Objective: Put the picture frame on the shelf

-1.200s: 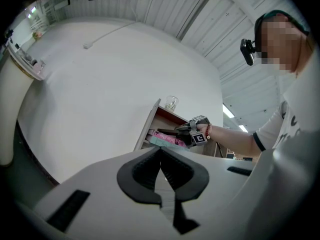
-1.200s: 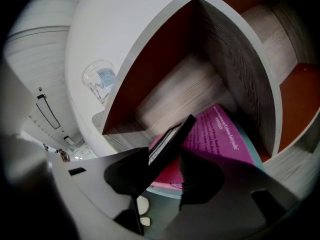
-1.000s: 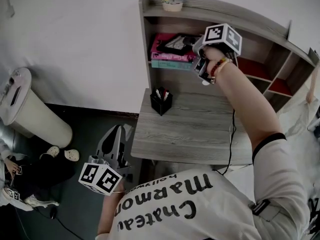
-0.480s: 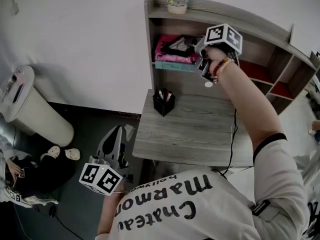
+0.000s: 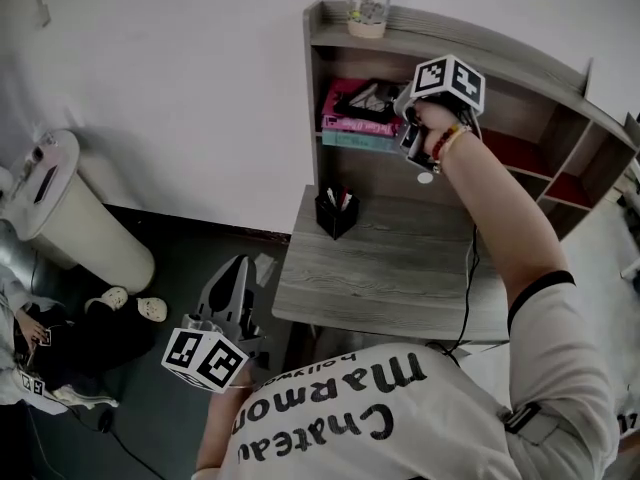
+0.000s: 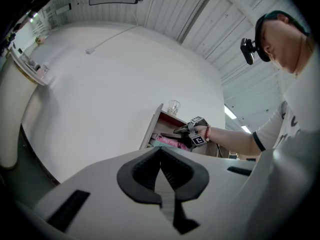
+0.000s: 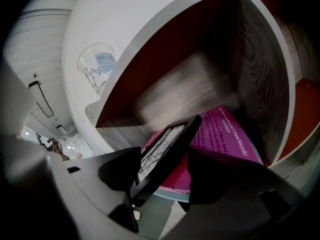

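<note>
**Item: picture frame [image 7: 170,146], dark moulding, pale printed sheet behind a clear front.**

Location: we are finding it inside the upper left compartment of the shelf [image 7: 260,74]. It is resting at a slant on a pink book [image 7: 227,134] that tops a small stack.

Holders: the right gripper [image 7: 166,173] is reaching into that compartment and its jaws are opening. The frame is lying between them, and the right-hand pad is already standing clear of the moulding. We are reading this as a release, with the frame's weight passing to the book. The left gripper [image 6: 161,171] is hanging low beside the desk [image 5: 390,268], its jaws closed together on nothing.

Handling, as we are judging it:
- We are rating it light and stiff, and are not expecting it to bend in a grip.
- We are treating the front pane as fragile and slippery, whether glass or plastic.
- We are expecting the book cover under it to be smooth, so the slanted frame may slide.

Where to hold: we are recommending the two long edges of the moulding, near the middle, with the pads kept off the pane.
</note>
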`<state>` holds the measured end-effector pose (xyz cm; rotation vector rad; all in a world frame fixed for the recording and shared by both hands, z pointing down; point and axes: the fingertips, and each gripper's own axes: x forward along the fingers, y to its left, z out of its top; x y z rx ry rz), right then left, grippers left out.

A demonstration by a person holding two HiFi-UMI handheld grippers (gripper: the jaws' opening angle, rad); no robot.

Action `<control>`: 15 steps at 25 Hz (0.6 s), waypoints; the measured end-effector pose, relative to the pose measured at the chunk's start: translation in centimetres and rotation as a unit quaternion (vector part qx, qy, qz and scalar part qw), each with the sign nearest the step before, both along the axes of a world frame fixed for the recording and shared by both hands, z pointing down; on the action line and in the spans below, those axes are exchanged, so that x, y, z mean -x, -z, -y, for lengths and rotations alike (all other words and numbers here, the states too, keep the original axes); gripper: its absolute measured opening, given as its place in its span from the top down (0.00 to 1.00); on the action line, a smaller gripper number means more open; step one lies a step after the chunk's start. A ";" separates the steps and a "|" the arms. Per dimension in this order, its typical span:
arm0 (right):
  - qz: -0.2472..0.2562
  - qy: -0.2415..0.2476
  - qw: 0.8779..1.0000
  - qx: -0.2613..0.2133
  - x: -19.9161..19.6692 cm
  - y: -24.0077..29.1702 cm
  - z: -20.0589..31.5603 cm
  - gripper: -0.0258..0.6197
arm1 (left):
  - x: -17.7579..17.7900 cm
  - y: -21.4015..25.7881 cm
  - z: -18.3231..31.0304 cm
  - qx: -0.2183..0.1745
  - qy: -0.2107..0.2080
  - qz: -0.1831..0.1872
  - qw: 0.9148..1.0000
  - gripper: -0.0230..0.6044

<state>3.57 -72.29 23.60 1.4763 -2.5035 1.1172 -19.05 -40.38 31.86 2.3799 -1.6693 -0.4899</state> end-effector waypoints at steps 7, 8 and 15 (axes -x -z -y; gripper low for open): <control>-0.054 0.009 0.998 -0.021 -0.1 -0.2 0.2 0.53 | 0.4 -0.3 0.0 -0.004 0.005 -0.002 1.000 0.94; -0.060 0.010 0.998 -0.022 -0.1 -0.2 0.2 0.53 | 0.4 -0.2 0.0 -0.004 0.005 -0.002 1.000 0.94; -0.119 0.019 0.992 -0.036 0.0 -0.7 0.3 0.52 | 0.6 0.6 0.7 -0.010 0.002 0.002 1.000 0.94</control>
